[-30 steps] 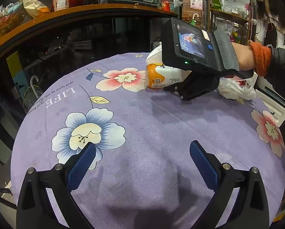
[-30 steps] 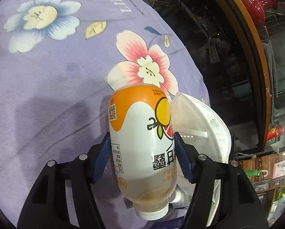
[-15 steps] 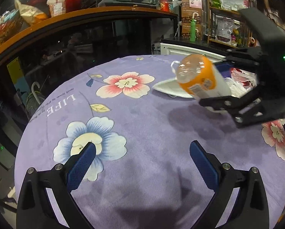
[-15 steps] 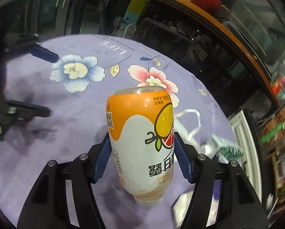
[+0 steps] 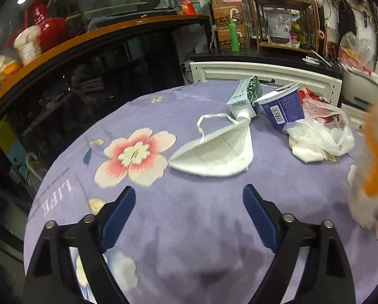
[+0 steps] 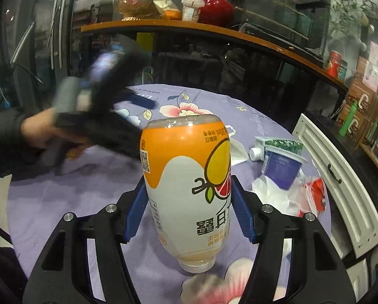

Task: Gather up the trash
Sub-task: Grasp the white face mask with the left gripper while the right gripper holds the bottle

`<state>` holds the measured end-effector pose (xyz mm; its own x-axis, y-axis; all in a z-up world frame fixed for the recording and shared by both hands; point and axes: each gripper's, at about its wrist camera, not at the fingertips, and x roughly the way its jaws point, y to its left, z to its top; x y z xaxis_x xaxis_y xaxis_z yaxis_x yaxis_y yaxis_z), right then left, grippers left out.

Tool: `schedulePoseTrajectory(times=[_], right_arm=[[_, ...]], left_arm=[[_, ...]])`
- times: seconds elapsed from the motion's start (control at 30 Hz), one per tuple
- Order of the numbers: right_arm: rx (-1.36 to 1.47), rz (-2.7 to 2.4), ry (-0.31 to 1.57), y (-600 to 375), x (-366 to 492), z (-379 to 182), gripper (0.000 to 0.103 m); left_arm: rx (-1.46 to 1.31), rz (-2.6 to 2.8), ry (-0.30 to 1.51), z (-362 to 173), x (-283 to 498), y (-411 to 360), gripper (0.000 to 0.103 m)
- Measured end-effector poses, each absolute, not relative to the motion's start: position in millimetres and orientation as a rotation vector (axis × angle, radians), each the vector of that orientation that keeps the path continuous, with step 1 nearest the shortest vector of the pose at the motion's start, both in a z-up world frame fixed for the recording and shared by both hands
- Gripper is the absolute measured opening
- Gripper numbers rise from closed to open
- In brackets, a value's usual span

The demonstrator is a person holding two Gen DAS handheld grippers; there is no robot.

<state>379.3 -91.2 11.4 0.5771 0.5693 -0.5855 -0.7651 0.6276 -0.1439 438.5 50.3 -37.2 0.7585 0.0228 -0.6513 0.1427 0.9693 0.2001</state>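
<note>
My right gripper (image 6: 189, 210) is shut on an orange-and-white drink bottle (image 6: 189, 177), held cap-down above the purple flowered tablecloth (image 6: 69, 197); the bottle shows blurred at the right edge of the left wrist view (image 5: 376, 152). My left gripper (image 5: 189, 202) is open and empty, just short of a white face mask (image 5: 219, 152). Behind the mask lie a green-and-white carton (image 5: 244, 96), a blue yogurt cup (image 5: 282, 109) and a white plastic bag (image 5: 320, 136). The right wrist view shows the left gripper (image 6: 138, 101), blurred, and the cup (image 6: 280, 167).
A dark glass counter with an orange wooden top (image 5: 87, 40) curves behind the table. A white cabinet (image 5: 265, 73) stands at the back right. Shelves with boxes and bottles (image 5: 229, 25) rise behind it.
My right gripper lifted the bottle off the table and carried it right and back. My left gripper moved forward toward the mask, staying open.
</note>
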Motion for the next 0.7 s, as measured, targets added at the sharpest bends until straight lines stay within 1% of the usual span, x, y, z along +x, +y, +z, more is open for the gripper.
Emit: schedulePoseTrajectory(times=[0.07, 0.23, 0.3, 0.37, 0.4, 0.47, 0.5, 0.57, 0.7], right_arm=[[-0.388, 0.801, 0.526, -102.0, 372.0, 12.1, 0.063], [-0.351, 0.793, 0.524, -121.4, 359.3, 12.7, 0.063], [-0.339, 0.797, 0.520, -125.8, 356.1, 12.3, 0.063], [-0.330, 0.788, 0.512, -130.6, 354.3, 12.4, 0.063], [-0.315, 0.785, 0.511, -133.2, 354.0, 12.5, 0.063], [-0.290, 0.775, 0.508, -137.5, 353.7, 12.0, 0.063], [-0.275, 0.767, 0.505, -140.2, 353.9, 12.0, 0.063], [-0.246, 0.757, 0.502, -144.1, 352.9, 12.2, 0.063], [-0.198, 0.729, 0.488, -151.6, 345.6, 12.1, 0.063]], left_arm=[[0.297, -0.064, 0.720, -42.0, 455.9, 40.1, 0.076], [0.423, -0.031, 0.761, -57.9, 500.5, 19.0, 0.067], [0.448, -0.022, 0.784, -65.8, 513.4, 14.9, 0.059], [0.457, -0.018, 0.805, -72.3, 522.5, 13.1, 0.044], [0.459, -0.013, 0.810, -74.1, 524.6, 12.7, 0.040], [0.433, -0.005, 0.817, -75.2, 525.1, 16.2, 0.017], [0.415, -0.004, 0.819, -75.0, 524.5, 17.5, 0.015], [0.379, -0.003, 0.815, -73.0, 521.8, 20.1, 0.006], [0.340, 0.000, 0.781, -61.1, 501.2, 23.0, 0.004]])
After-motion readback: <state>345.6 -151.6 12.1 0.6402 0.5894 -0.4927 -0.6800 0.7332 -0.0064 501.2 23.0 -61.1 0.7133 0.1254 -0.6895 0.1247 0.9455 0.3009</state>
